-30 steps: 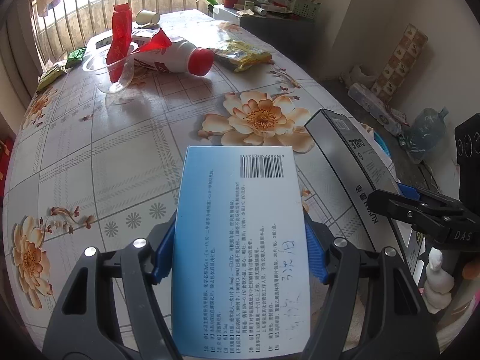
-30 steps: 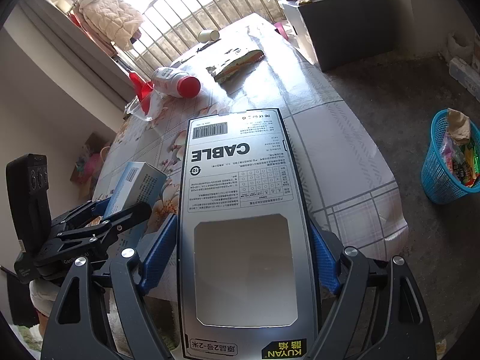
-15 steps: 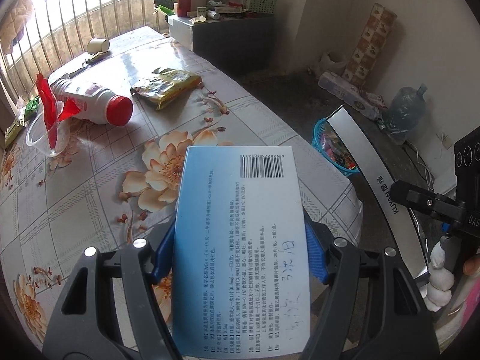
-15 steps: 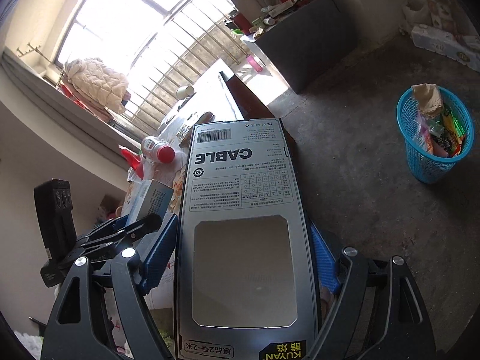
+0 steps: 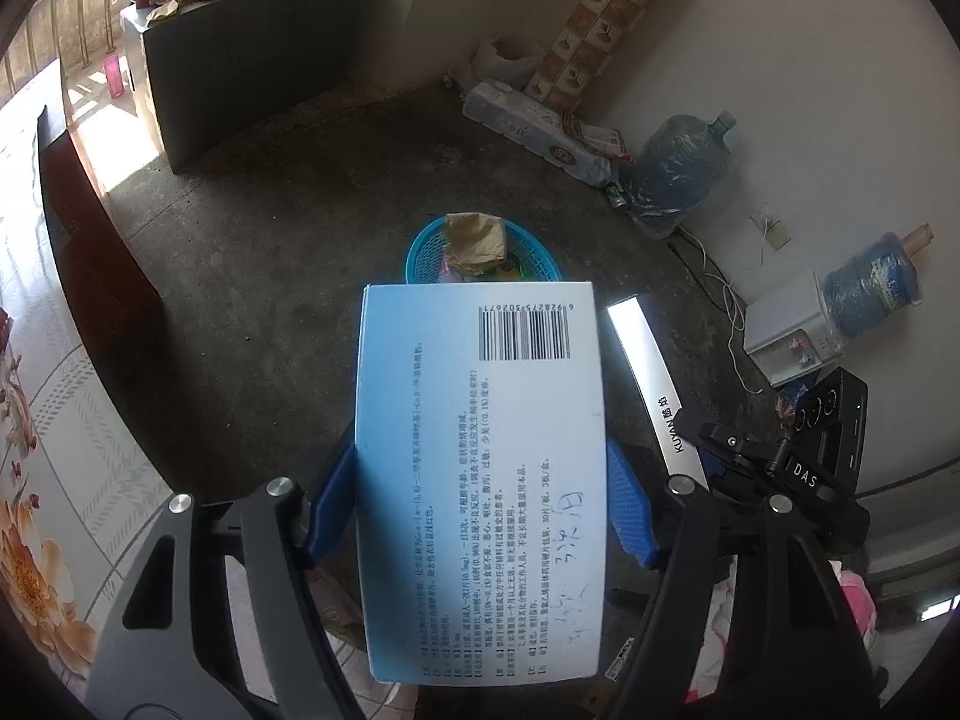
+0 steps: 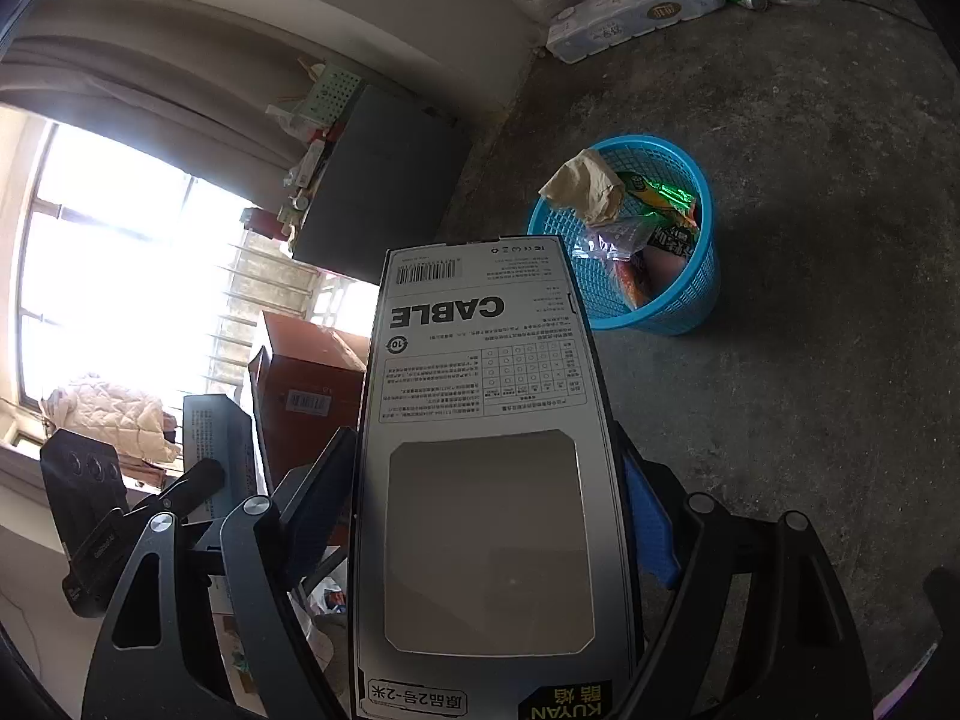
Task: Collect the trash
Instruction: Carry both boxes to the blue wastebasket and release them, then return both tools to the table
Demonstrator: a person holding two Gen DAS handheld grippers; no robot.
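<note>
The left gripper (image 5: 480, 516) is clamped across the width of a light blue medicine box (image 5: 480, 480), with a blue pad (image 5: 327, 501) pressed to each long side. The right gripper (image 6: 486, 516) is clamped in the same way on a grey cable box (image 6: 480, 480), which projects well beyond the pads toward the far side.

In the left wrist view, the blue basket (image 5: 420, 252) is seen on the concrete floor directly beyond the far edge of the medicine box; its near rim is hidden by the box. In the right wrist view, the basket (image 6: 672, 300) lies far and to the right of the cable box tip. It is already partly filled, with crumpled paper (image 6: 585, 186) rising above the rim and wrappers beside it.

Both boxes are judged to be in transit to the basket; neither is over it yet.

Hazards from this position:
- Release before either box is above the opening would drop it onto the floor.
- The long cable box may catch the rim or rest on the raised paper and tip out.
- The grippers are held close together; simultaneous release may cause the boxes to collide.
</note>
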